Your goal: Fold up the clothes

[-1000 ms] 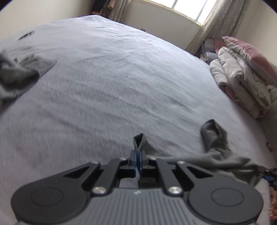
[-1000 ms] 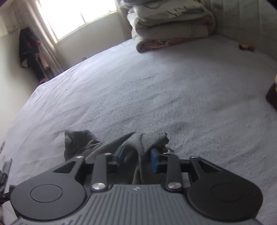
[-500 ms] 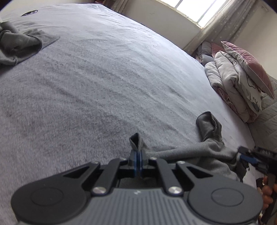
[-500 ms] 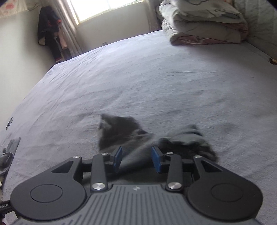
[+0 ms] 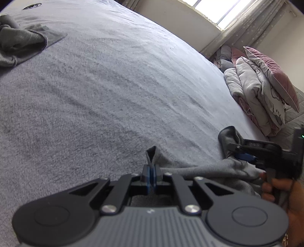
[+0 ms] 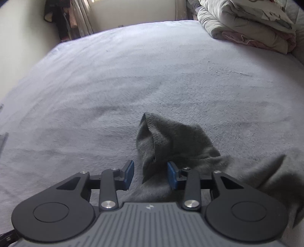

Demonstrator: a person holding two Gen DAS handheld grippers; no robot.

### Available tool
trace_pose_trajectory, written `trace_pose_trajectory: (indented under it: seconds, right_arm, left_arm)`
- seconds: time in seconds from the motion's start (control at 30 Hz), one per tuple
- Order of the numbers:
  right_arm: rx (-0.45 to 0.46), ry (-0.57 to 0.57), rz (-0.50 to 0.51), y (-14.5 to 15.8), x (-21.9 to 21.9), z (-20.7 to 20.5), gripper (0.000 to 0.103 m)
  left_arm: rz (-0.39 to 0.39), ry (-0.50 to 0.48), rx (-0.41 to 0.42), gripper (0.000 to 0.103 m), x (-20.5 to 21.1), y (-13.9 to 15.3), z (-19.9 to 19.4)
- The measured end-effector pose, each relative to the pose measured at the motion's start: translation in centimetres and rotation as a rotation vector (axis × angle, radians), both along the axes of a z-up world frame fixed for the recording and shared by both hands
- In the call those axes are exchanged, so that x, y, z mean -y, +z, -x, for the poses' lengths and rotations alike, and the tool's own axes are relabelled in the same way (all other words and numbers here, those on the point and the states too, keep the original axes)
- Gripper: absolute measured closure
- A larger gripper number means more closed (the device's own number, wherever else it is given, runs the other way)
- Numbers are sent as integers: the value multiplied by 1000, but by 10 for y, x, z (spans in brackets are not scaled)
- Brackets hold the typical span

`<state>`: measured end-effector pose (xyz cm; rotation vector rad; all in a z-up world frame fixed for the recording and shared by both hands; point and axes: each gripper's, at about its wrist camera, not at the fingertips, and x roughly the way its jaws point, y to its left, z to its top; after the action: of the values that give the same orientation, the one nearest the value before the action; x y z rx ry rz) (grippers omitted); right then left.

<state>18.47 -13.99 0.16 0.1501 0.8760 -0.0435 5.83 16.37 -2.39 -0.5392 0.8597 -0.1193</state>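
A dark grey garment (image 5: pixel 209 169) lies stretched along the near part of the grey bed (image 5: pixel 114 85). My left gripper (image 5: pixel 151 172) is shut on a fold of its edge, which sticks up just past the pads. In the same view my right gripper (image 5: pixel 245 152) sits at the right over the garment's bunched end, held by a person's hand (image 5: pixel 275 190). In the right wrist view the right gripper (image 6: pixel 150 171) stands open around that end of the garment (image 6: pixel 171 140). The cloth lies against the right pad, and a gap shows at the left pad.
A second crumpled grey garment (image 5: pixel 20 43) lies at the far left of the bed. Folded bedding (image 5: pixel 256 91) with a pink pillow (image 5: pixel 271 74) is stacked at the right side, also in the right wrist view (image 6: pixel 247 22). Dark clothes (image 6: pixel 57 17) hang in the far corner.
My right gripper has slid sideways along the garment and come into the left wrist view from the right. The bunched end now lies between its jaws. My left gripper keeps its hold, slightly lower.
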Motion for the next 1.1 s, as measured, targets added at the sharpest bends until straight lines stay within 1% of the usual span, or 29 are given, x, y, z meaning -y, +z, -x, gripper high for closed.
trace_pose_trajectory:
  seconds: [0.1,0.13,0.2,0.3,0.37,0.6,0.7,0.8,0.93,1.03,1.1]
  right_arm:
    - [-4,-18,54,-6,-2,-9,85]
    - [-1,-23,59,-7,-1,-11,89]
    - [12,-32,63,-5,-2,-13,92]
    - [57,-22,76,8,-8,-16,93]
    - [85,-7,69,21,-14,-20,93]
    - [151,60,4,63,-38,-35,94]
    - [175,97,-23,76,-53,-40,94]
    - [193,134,-50,84,-69,-47,94]
    - [201,167,-110,88,-85,-55,94]
    - [189,193,-126,85,-95,-58,93]
    - [170,208,-123,81,-99,-60,93]
  left_arm:
    - [-4,-7,13,100,0,2,0]
    - [-3,-6,15,100,0,3,0]
    - [7,0,16,100,-2,4,-2]
    - [9,13,24,100,-5,7,-4]
    - [-4,26,34,100,-8,10,-5]
    - [-120,88,75,99,-21,22,-6]
    - [-154,119,83,100,-31,26,-5]
    - [-196,153,88,99,-41,29,-4]
    - [-273,211,86,100,-51,32,-2]
    - [-301,241,74,99,-57,32,-1]
    - [-305,239,58,99,-61,30,-3]
